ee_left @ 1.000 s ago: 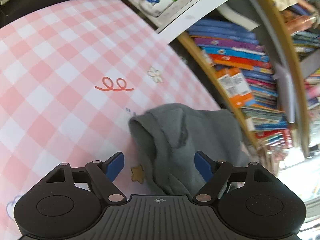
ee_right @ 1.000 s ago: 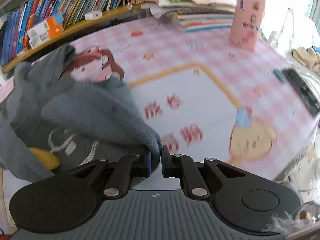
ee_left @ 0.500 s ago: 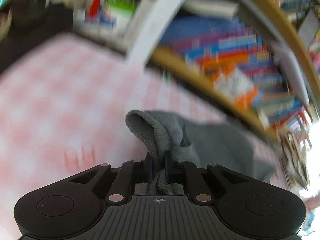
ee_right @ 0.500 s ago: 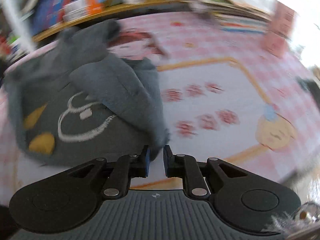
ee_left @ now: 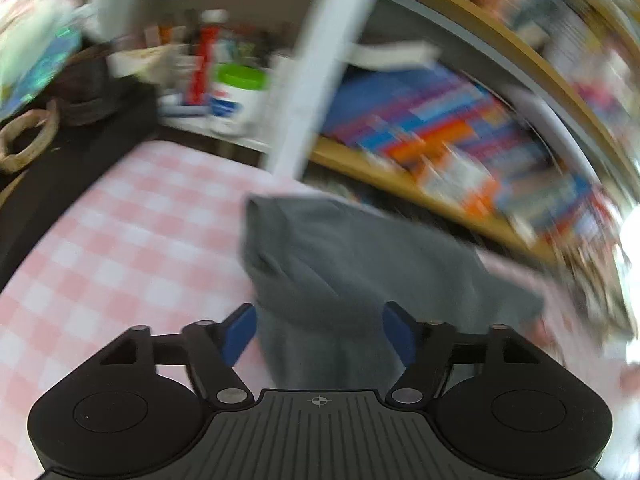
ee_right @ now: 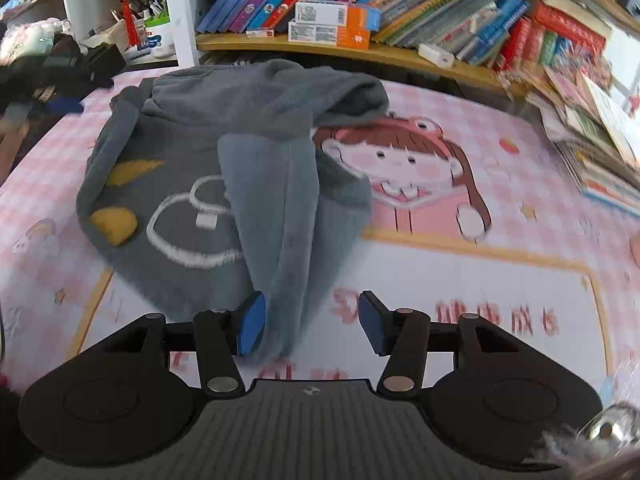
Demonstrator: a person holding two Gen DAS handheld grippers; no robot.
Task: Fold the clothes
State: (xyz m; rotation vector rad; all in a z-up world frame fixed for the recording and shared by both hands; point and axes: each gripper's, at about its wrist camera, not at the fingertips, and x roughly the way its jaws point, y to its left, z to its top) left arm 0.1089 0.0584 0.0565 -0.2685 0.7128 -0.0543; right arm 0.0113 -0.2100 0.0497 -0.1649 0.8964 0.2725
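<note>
Both tongs, clamped on fleece half a second ago, are now opening: the left tongs [ee_left: 319, 330] stand wide over a soft fold, the right tongs [ee_right: 309, 327] part around a limp sleeve end. Rumpled, the fuzzy grey sweater [ee_right: 192, 184] lies on the pink checked tabletop [ee_right: 472, 280] below the bookshelf [ee_right: 360, 50]
</note>
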